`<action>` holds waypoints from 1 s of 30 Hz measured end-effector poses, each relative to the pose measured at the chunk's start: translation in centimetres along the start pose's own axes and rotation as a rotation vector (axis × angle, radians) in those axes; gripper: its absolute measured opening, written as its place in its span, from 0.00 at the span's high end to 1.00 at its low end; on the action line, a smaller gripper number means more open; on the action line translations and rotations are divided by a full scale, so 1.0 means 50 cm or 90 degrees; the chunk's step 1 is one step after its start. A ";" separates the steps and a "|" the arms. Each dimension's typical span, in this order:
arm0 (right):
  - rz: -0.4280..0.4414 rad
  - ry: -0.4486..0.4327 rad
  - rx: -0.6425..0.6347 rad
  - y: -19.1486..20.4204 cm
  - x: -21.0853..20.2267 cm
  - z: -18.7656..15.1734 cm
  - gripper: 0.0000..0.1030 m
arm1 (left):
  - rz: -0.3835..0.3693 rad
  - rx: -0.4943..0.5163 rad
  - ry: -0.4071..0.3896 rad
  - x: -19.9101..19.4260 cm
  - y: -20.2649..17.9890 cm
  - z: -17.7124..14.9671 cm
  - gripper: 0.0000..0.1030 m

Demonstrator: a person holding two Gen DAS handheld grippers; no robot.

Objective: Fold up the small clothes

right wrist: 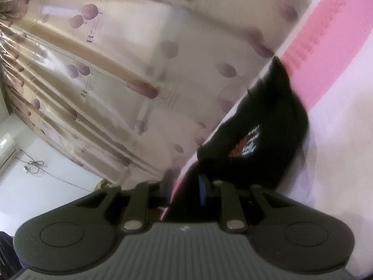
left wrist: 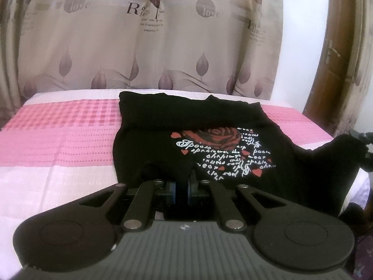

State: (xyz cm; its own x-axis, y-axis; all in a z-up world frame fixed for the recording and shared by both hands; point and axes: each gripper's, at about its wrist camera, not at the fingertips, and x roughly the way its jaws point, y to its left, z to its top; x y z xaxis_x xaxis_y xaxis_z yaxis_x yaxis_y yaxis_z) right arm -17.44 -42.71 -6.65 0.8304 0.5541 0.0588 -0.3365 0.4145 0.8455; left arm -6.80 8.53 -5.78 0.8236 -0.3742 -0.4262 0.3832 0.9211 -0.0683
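A small black garment [left wrist: 186, 121] with a red rose and white script print lies on the pink and white bed cover [left wrist: 58, 144]. Its far end is folded over. My left gripper [left wrist: 181, 186] is shut on the garment's near edge, the blue pads pinching black cloth. My right gripper [right wrist: 186, 186] is tilted hard and is shut on another part of the same garment [right wrist: 268, 126], which hangs lifted from it; this raised corner shows at the right in the left wrist view [left wrist: 338, 154]. The right view is blurred.
A beige curtain [left wrist: 151, 46] with purple leaf prints hangs behind the bed. A brown wooden door [left wrist: 331, 65] stands at the right. An air conditioner [right wrist: 7, 149] and a loose cable are on the white wall.
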 end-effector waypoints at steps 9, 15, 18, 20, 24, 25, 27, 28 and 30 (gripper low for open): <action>0.006 -0.029 -0.006 0.007 0.020 0.046 0.79 | 0.006 -0.037 -0.009 0.017 0.022 0.032 0.92; 0.019 -0.074 0.000 0.004 0.021 0.090 0.79 | 0.006 -0.106 -0.007 0.039 0.058 0.058 0.92; -0.015 -0.075 -0.024 0.009 0.020 0.107 0.78 | 0.008 -0.121 -0.001 0.052 0.066 0.065 0.92; -0.046 -0.034 -0.032 0.006 0.016 0.106 0.77 | 0.008 -0.113 -0.001 0.055 0.066 0.066 0.92; -0.146 0.066 -0.066 -0.002 0.002 0.046 0.35 | 0.008 -0.110 0.002 0.048 0.067 0.055 0.92; -0.160 0.080 -0.071 -0.005 -0.003 0.028 0.10 | 0.006 -0.113 0.002 0.046 0.067 0.052 0.92; -0.175 0.089 -0.067 -0.018 -0.026 -0.015 0.01 | 0.004 -0.117 0.001 0.039 0.069 0.048 0.92; -0.182 0.094 -0.065 -0.024 -0.033 -0.029 0.01 | 0.004 -0.118 0.001 0.036 0.069 0.047 0.92; -0.203 0.104 -0.071 -0.034 -0.043 -0.058 0.00 | 0.005 -0.114 0.002 0.033 0.068 0.046 0.92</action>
State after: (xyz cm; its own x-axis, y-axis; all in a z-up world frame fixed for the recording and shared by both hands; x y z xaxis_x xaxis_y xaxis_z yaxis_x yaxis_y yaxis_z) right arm -19.93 -42.49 -9.74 0.8221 0.4894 -0.2908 -0.1266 0.6552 0.7448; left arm -3.20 10.81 -4.65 0.8248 -0.3671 -0.4301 0.2964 0.9284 -0.2241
